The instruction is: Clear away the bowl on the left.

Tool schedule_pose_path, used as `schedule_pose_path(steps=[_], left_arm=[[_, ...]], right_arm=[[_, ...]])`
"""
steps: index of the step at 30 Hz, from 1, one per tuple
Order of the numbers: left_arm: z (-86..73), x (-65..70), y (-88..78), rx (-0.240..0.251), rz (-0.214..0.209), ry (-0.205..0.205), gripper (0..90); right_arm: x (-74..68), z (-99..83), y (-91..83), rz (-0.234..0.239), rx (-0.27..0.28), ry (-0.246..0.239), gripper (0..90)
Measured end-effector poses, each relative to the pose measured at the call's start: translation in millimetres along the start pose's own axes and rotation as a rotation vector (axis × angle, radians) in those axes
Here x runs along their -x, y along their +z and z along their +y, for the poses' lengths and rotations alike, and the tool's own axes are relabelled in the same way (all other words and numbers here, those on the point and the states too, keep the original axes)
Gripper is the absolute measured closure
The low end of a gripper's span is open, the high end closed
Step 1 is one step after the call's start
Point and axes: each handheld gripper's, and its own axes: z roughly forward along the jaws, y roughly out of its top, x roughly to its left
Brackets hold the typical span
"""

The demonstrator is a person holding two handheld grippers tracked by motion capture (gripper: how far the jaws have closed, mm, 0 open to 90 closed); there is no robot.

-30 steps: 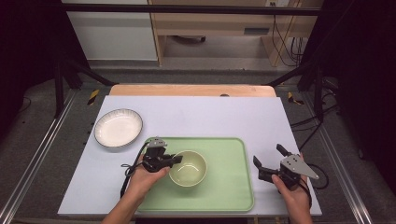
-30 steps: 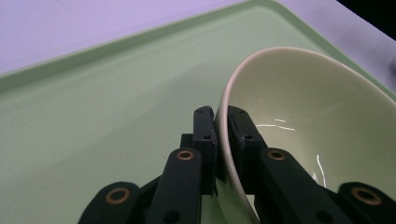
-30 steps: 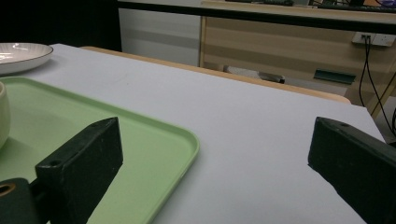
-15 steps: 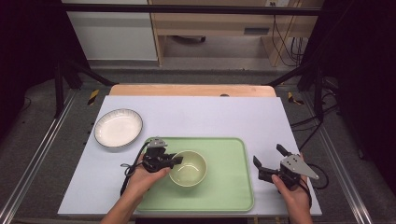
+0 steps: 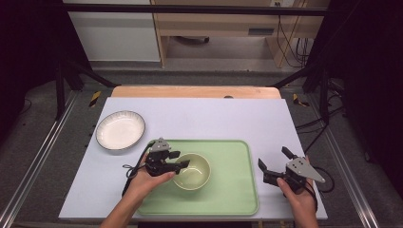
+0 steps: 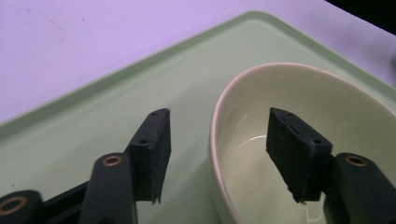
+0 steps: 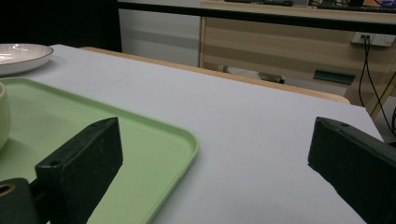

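Where grey floor surrounds it, the table (image 5: 199, 114) bears a green tray (image 5: 233, 190).

Wooden bench (image 5: 223, 21) beyond grey floor (image 5: 38, 142)

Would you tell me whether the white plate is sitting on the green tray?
No, the white plate lies on the table, apart from the green tray.
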Motion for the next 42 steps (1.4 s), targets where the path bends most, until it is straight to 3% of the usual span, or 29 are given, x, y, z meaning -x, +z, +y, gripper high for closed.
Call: schedule_pose_path(steps=[6,12,18,19,31,36,42], left_arm=[[2.7,-0.9,-3.1,0.054,-0.009,0.011,26.0],[5.7,2.0,-6.6,0.1,-0.019,0.051,14.8],[7.3,4.9,-7.1,0.105,-0.015,0.078,5.1],[7.6,5.7,-6.7,0.1,0.008,0.083,3.6],[11.5,5.1,-14.1,0.142,0.005,0.116,4.1],[13.8,2.0,-21.3,0.158,-0.007,0.148,4.3],[16.5,-6.8,-32.2,0.181,0.011,0.146,4.4]], right_arm=[[-0.1,-0.2,0.3,0.002,-0.002,0.0,3.5],[0.1,-0.4,0.3,0.002,-0.003,0.002,3.5],[0.1,-0.3,0.2,0.003,-0.002,0.0,3.4],[0.2,-0.3,0.1,0.004,-0.001,0.001,3.4],[0.6,-0.2,-0.2,0.003,0.0,0.002,3.4],[0.6,-0.1,-0.3,0.003,0.0,0.002,3.4],[0.3,0.0,-0.6,0.001,0.001,0.006,3.4]])
